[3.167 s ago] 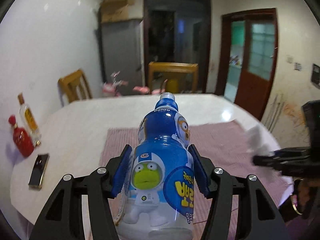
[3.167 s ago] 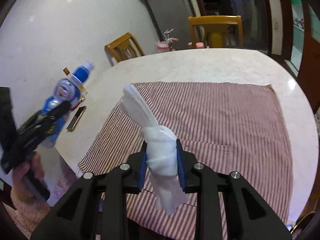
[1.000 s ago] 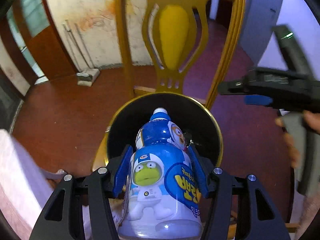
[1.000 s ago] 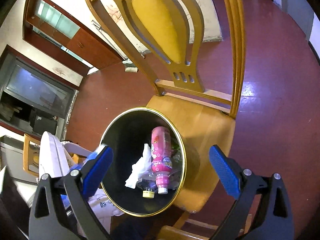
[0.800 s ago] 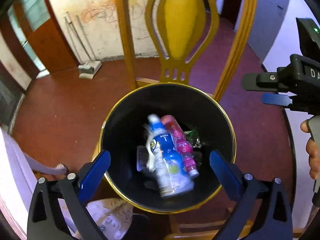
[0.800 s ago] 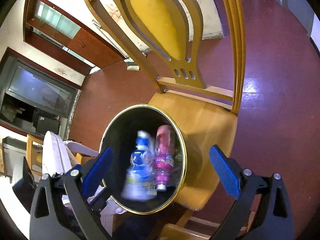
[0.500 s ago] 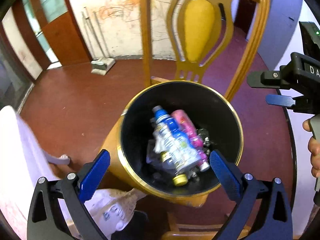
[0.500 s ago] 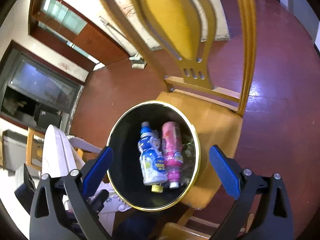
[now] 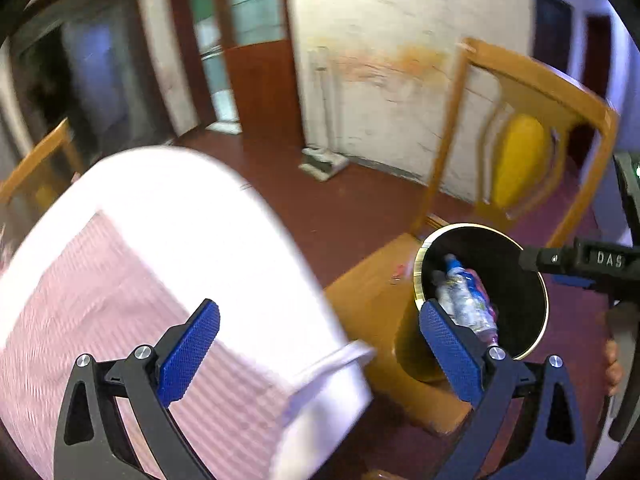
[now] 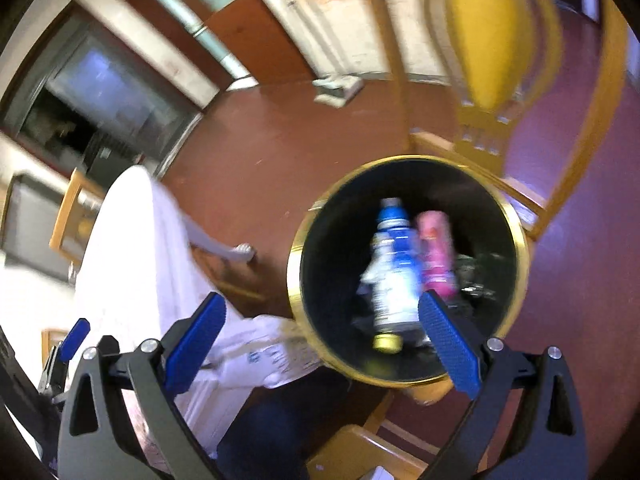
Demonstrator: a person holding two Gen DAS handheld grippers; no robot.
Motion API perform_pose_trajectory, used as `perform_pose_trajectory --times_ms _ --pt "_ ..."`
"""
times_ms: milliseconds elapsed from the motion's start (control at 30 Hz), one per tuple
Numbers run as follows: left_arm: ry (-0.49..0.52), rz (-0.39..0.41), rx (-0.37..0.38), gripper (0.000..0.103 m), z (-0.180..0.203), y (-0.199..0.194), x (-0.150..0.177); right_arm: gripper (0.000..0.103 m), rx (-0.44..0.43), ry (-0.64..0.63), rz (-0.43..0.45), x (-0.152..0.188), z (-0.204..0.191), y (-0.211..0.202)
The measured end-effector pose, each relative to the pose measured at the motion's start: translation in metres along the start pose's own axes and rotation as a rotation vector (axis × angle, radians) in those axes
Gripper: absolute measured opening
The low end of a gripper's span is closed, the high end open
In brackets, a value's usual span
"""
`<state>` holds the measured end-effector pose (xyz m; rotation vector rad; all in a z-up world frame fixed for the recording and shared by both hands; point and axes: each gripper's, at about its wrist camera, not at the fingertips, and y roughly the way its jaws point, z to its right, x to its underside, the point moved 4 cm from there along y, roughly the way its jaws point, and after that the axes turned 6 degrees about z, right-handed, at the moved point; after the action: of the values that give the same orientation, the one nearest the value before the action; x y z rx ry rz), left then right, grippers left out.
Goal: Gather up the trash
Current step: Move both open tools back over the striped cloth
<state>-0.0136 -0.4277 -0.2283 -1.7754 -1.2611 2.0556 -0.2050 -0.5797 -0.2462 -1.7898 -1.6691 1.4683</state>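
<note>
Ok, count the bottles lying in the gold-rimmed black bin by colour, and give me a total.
Blue-and-white plastic bottle: 1
Pink plastic bottle: 1
Total: 2 bottles that can be told apart in the round black bin with the gold rim; the other litter is too blurred to count.

Glossy gold-rimmed bin (image 10: pixel 294 276) on a smooth wooden chair (image 9: pixel 372 300).

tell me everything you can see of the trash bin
The trash bin is a round, open-topped can with a shiny gold rim and outer wall and a black inside. It stands upright on the seat of a wooden chair. Inside lie a blue bottle and a pink bottle side by side, with a yellow cap and other blurred scraps. Neither tool touches it.
</note>
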Motion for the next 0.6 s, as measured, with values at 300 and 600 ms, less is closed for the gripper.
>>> perform_pose_trajectory --times_ms 300,600 --pt "-0.215 0.053 -0.338 0.097 -0.151 -0.093 0.023 0.097 -0.169 -0.287 -0.028 0.027 -0.157 -0.002" --pt "-0.369 0.193 -0.631 0.097 -0.234 -0.233 0.041 0.097 -0.388 -0.579 -0.043 0.085 -0.312 -0.028"
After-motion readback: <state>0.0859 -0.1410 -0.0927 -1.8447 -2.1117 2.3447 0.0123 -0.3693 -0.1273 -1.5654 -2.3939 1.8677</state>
